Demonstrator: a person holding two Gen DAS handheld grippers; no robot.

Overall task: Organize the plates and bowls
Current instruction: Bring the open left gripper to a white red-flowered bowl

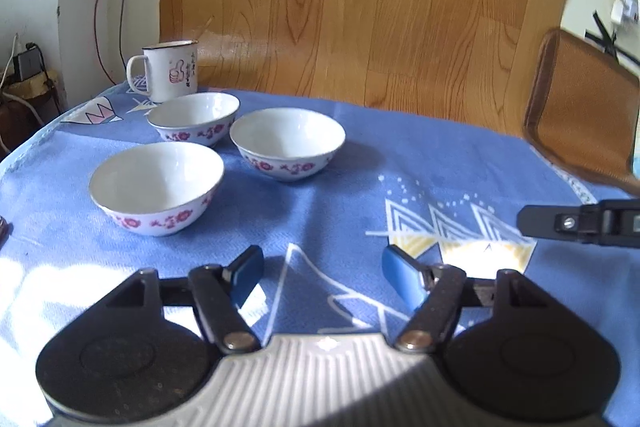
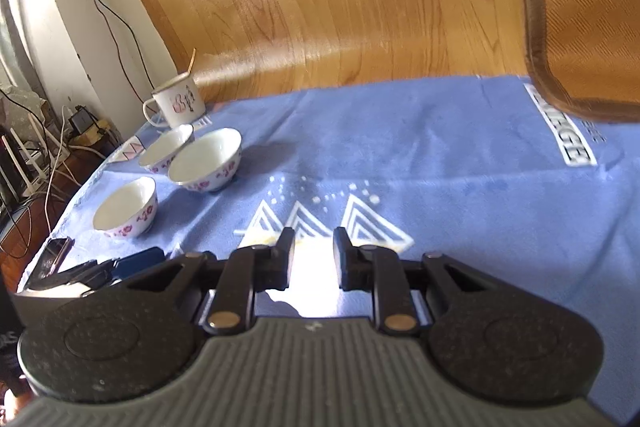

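- Landmark: enamel mug (image 1: 170, 71), white with a red thumbs-up print, handle to the left, standing at the far left corner of the desk (image 1: 360, 163)
- Desk covering: blue cloth with white triangle pattern (image 1: 440, 223)
- Bowl one (image 1: 194, 119): white, pink flower band, upright, just in front of the mug
- Bowl two (image 1: 287, 143): same pattern, upright, in front of and to the right of the mug, very close beside bowl one; whether they touch cannot be told
- Bowl three (image 1: 156, 185): same pattern, upright, furthest from the mug on the near side, apart from the other two
- Left hand-held gripper (image 1: 322, 275): blue pads spread wide, nothing between them, over cloth nearer than all three bowls
- Right hand-held gripper (image 2: 314, 255): pads a narrow gap apart, holding nothing, over the triangle pattern, well right of the mug
- Chair (image 2: 584, 19): brown mesh back, at the desk's far right edge, opposite side from the mug
- Wooden floor (image 1: 360, 7): beyond the mug
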